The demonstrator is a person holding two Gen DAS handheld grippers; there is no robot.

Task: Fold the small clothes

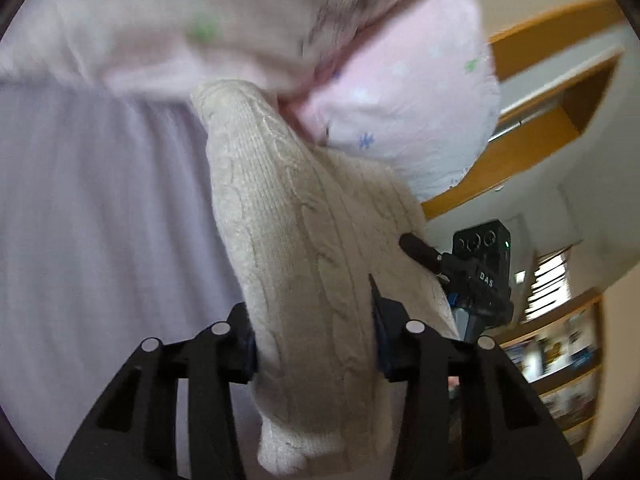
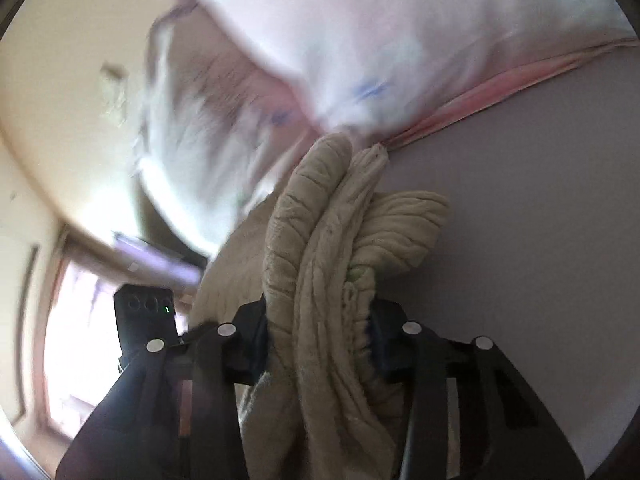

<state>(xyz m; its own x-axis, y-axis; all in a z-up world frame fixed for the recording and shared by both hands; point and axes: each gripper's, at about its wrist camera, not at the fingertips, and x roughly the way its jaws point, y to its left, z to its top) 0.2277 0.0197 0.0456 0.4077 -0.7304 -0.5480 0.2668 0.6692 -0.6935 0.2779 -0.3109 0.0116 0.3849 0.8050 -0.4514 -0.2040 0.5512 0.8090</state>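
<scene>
A cream cable-knit garment (image 1: 296,232) is held up in the air over a pale lilac bed sheet (image 1: 100,220). My left gripper (image 1: 314,334) is shut on one part of it, knit bunched between the jaws. My right gripper (image 2: 316,332) is shut on another bunched part of the same cream knit (image 2: 320,248). The right gripper shows in the left wrist view (image 1: 476,276), at the garment's far edge. The left gripper shows in the right wrist view (image 2: 146,320), beyond the cloth.
A pink pillow with small star prints (image 1: 404,92) lies at the head of the bed; it also shows in the right wrist view (image 2: 380,40). Wooden trim (image 1: 532,136), shelves (image 1: 560,364) and a bright window (image 2: 76,340) are behind. Both views are motion-blurred.
</scene>
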